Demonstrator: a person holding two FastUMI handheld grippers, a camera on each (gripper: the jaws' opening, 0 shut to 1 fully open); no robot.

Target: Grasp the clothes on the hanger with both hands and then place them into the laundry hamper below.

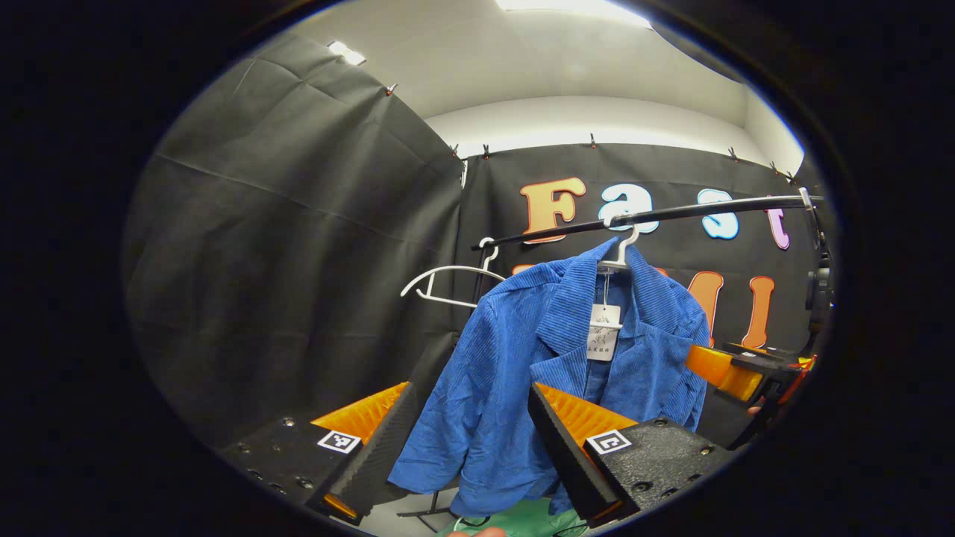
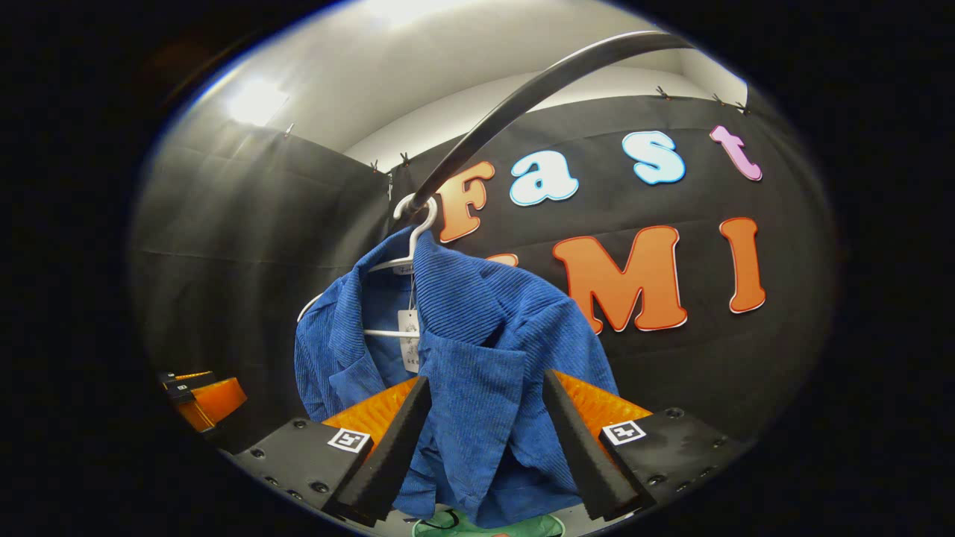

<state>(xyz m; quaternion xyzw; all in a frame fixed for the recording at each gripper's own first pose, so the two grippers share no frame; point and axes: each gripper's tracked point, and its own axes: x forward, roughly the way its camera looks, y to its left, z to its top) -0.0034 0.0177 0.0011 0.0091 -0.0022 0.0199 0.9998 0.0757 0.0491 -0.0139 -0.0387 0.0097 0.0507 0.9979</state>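
Observation:
A blue corduroy jacket point(image 1: 522, 358) hangs on a white hanger point(image 1: 619, 257) from a black rail point(image 1: 671, 212), with a white tag at its collar. In the left gripper view my left gripper point(image 1: 471, 391) is open, and the jacket's sleeve side shows between its fingers; whether they touch it I cannot tell. My right gripper point(image 1: 727, 369) reaches the jacket's far edge at shoulder height. In the right gripper view the jacket point(image 2: 477, 343) hangs close ahead, its front panel between the open fingers of the right gripper point(image 2: 486, 380). The left gripper point(image 2: 201, 395) sits off to the left, apart from the cloth.
An empty white hanger point(image 1: 448, 280) hangs on the same rail to the left of the jacket. The green hamper point(image 1: 522, 522) lies below the jacket, its rim point(image 2: 485, 526) just under the hem. The rail's upright stands at the right end point(image 1: 817, 246).

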